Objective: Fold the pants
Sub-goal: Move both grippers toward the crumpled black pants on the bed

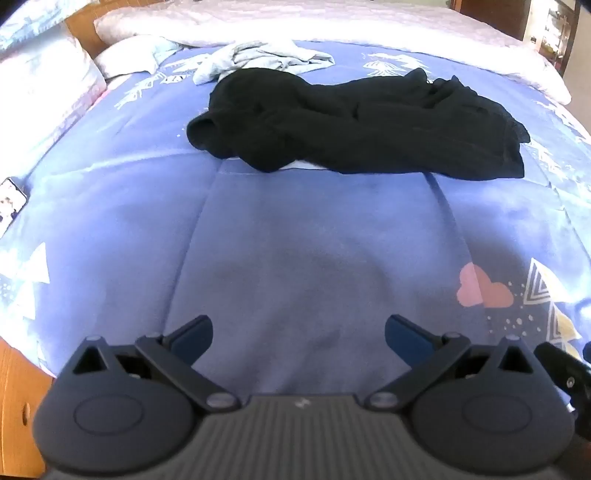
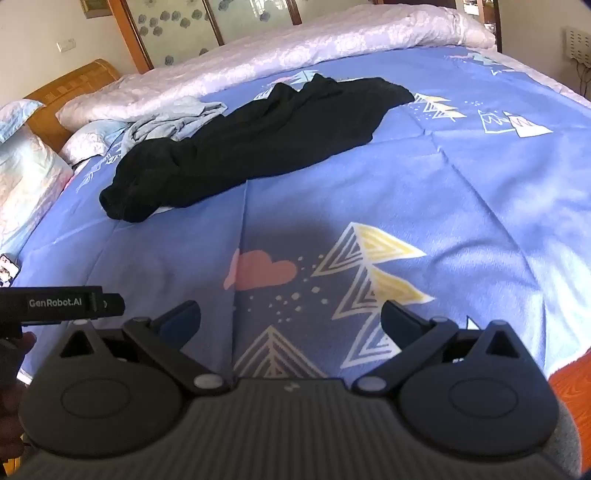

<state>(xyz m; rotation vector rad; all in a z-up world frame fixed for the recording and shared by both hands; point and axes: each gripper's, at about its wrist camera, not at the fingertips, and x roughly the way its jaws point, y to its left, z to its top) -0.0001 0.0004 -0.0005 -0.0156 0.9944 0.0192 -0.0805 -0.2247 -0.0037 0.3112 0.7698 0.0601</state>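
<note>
Black pants [image 1: 354, 122] lie crumpled across the far middle of a blue patterned bedspread [image 1: 295, 240]. They also show in the right wrist view [image 2: 243, 147], stretched from lower left to upper right. My left gripper [image 1: 298, 338] is open and empty, low over the near part of the bed, well short of the pants. My right gripper [image 2: 291, 326] is open and empty, also over the near bedspread [image 2: 461, 192], to the right of the left one. The left gripper's side [image 2: 62, 304] shows at the left edge of the right wrist view.
A crumpled grey garment [image 1: 258, 57] lies just behind the pants. A white quilt [image 1: 332, 22] runs along the far side. Pillows [image 1: 40, 77] and a wooden headboard [image 2: 70, 85] are at the left. A phone [image 1: 9, 205] lies near the left bed edge.
</note>
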